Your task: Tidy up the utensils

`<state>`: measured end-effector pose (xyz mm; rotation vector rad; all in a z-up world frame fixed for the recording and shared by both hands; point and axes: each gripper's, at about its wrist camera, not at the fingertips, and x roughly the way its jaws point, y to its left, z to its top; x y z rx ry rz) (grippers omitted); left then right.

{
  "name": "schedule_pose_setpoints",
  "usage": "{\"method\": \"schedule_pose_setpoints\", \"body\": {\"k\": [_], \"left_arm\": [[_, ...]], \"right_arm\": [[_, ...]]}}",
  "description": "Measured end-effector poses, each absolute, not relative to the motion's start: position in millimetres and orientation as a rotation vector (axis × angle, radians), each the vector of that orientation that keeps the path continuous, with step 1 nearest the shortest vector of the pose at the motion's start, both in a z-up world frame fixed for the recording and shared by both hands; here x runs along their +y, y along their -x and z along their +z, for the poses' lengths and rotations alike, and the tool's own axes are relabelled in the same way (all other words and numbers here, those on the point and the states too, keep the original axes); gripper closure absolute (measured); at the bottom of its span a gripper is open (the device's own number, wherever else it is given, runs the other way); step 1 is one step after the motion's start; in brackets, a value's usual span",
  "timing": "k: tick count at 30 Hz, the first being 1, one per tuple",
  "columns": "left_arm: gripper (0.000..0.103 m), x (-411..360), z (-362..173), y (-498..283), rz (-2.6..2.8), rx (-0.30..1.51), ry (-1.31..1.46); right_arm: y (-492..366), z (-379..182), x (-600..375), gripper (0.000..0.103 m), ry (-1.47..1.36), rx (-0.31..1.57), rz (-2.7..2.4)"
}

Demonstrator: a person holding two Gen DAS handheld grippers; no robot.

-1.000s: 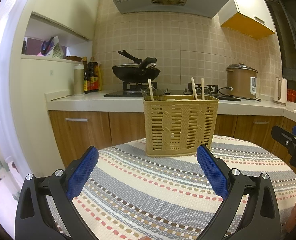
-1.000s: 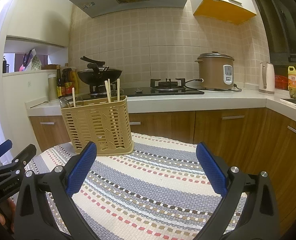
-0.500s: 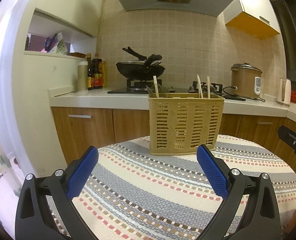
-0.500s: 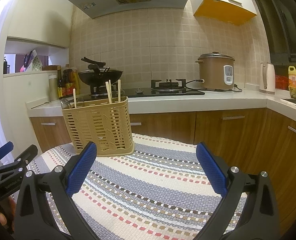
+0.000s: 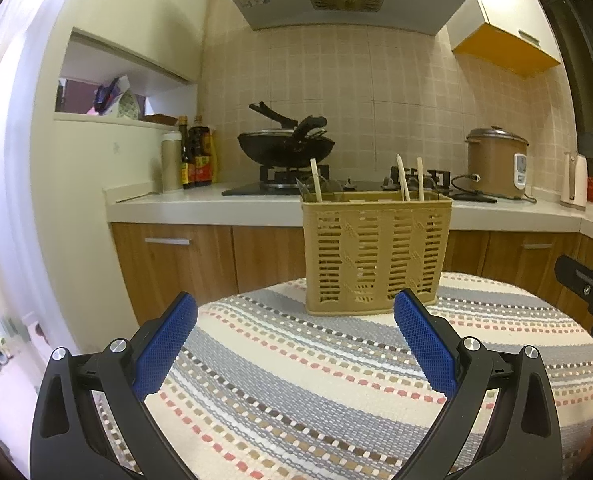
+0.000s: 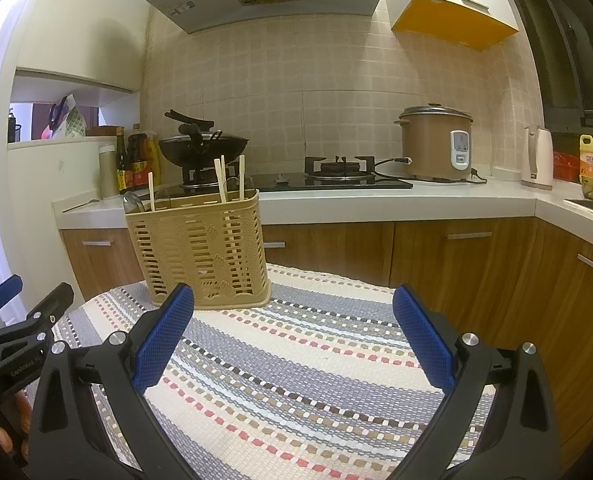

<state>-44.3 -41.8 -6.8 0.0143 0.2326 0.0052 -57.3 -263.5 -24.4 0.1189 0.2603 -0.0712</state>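
Observation:
A tan slotted utensil basket (image 5: 374,254) (image 6: 202,252) stands upright on the far part of a striped woven tablecloth (image 5: 296,380) (image 6: 308,360). Wooden chopsticks (image 5: 403,178) (image 6: 220,180) and spoon heads (image 6: 133,202) stick out of its top. My left gripper (image 5: 296,340) is open with nothing between its blue pads, a short way in front of the basket. My right gripper (image 6: 294,336) is also open and holds nothing, with the basket ahead to its left. Each gripper shows at the edge of the other's view.
Behind the table runs a kitchen counter (image 5: 200,206) with a black wok (image 5: 286,148) on a gas hob, sauce bottles (image 5: 196,156), a brown rice cooker (image 6: 436,144) and a white kettle (image 6: 538,158). Wooden cabinets (image 6: 456,256) stand below it. A hand (image 6: 12,428) holds the left gripper.
The left wrist view has dropped lower and shifted, so the basket now sits higher and further right in it. The right gripper has hardly moved. Both stayed open.

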Motion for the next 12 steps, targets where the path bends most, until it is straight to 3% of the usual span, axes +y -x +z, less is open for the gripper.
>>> {"method": "schedule_pose_setpoints", "body": {"k": [12], "left_arm": [[0.007, -36.9, -5.9, 42.1, -0.011, 0.242, 0.016]], "right_arm": [[57.1, -24.7, -262.1, 0.008, -0.121, 0.259, -0.071]]}}
